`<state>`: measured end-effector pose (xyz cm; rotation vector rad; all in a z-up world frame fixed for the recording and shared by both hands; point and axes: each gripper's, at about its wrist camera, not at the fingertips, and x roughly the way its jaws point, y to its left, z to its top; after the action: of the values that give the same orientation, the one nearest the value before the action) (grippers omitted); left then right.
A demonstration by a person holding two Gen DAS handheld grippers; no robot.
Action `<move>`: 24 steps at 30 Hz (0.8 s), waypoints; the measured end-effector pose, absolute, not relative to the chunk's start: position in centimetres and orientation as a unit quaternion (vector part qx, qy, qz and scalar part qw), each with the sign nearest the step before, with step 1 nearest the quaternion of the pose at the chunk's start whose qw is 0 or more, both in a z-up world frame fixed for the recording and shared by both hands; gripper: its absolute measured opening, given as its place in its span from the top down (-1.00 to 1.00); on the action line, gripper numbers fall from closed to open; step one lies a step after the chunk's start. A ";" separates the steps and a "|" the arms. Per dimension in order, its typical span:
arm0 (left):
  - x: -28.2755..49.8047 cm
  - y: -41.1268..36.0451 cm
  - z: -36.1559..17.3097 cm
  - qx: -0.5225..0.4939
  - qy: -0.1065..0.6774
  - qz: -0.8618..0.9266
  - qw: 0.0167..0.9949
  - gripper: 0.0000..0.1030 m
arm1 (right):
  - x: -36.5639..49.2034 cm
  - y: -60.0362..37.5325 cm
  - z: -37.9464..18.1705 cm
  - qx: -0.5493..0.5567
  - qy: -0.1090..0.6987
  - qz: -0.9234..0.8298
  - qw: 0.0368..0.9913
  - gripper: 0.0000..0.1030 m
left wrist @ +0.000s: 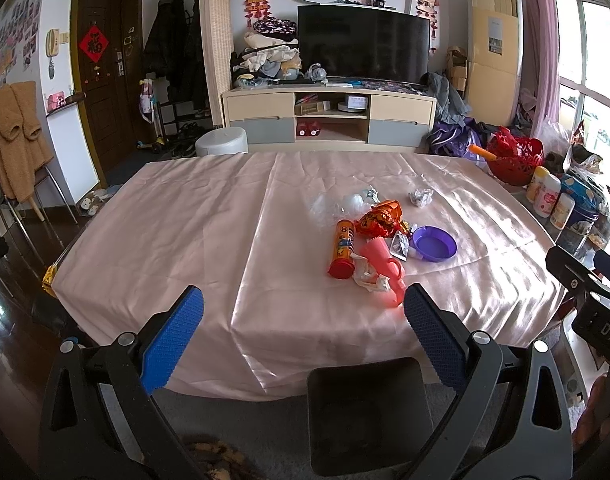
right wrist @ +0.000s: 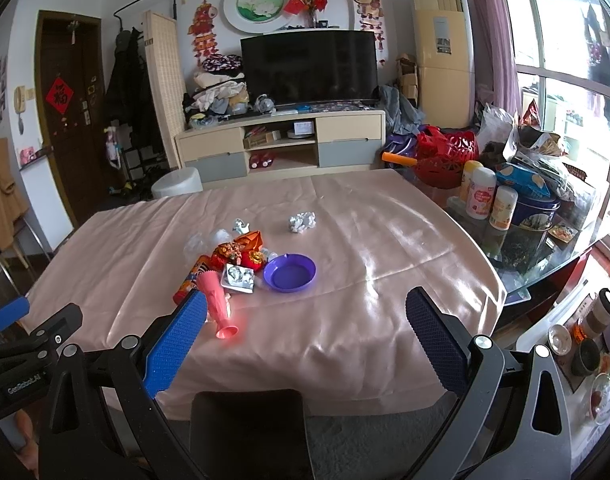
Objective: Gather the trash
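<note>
A heap of trash lies on the pink tablecloth (left wrist: 185, 240): an orange tube with a red cap (left wrist: 342, 249), a pink plastic cup (left wrist: 383, 270) on its side, crumpled paper (left wrist: 371, 278), red-orange wrappers (left wrist: 379, 218), a foil packet (right wrist: 237, 277), a purple dish (left wrist: 433, 243), clear plastic (left wrist: 329, 204) and a foil ball (left wrist: 421, 197). The same heap shows in the right wrist view with the cup (right wrist: 217, 304), the dish (right wrist: 289, 273) and the foil ball (right wrist: 302, 222). My left gripper (left wrist: 303, 312) and right gripper (right wrist: 307, 314) are open, empty, and hover at the near table edge.
A black bin (left wrist: 369, 412) stands below the near table edge, also in the right wrist view (right wrist: 249, 432). Bottles (right wrist: 481, 196), a tin (right wrist: 535, 216), bags and a red basket (right wrist: 445, 164) crowd the table's right end. A white stool (left wrist: 221, 142) stands beyond the table.
</note>
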<state>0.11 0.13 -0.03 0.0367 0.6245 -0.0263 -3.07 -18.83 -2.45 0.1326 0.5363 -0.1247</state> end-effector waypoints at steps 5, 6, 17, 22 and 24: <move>0.2 0.1 0.0 0.019 0.307 -0.013 0.951 -0.84 | -3.0 -18.8 -2.5 0.063 0.261 -0.066 0.961 -0.94; 0.2 0.2 -0.1 0.019 0.307 -0.013 0.951 -0.84 | -3.1 -18.7 -2.6 0.062 0.258 -0.069 0.962 -0.94; 1.1 1.3 -1.5 0.030 0.318 -0.002 0.948 -0.84 | -2.5 -19.4 -2.8 0.074 0.255 -0.068 0.962 -0.94; 2.1 1.6 -2.4 0.031 0.332 0.003 0.943 -0.84 | -0.7 -20.0 -3.6 0.071 0.282 -0.059 0.955 -0.94; 2.6 1.8 -2.7 0.032 0.341 0.002 0.940 -0.84 | 0.1 -20.0 -3.7 0.049 0.291 -0.068 0.953 -0.94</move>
<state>2.62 1.84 -2.74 0.0645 0.6952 0.0035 0.13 -19.99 -3.70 0.0991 0.5911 -0.1380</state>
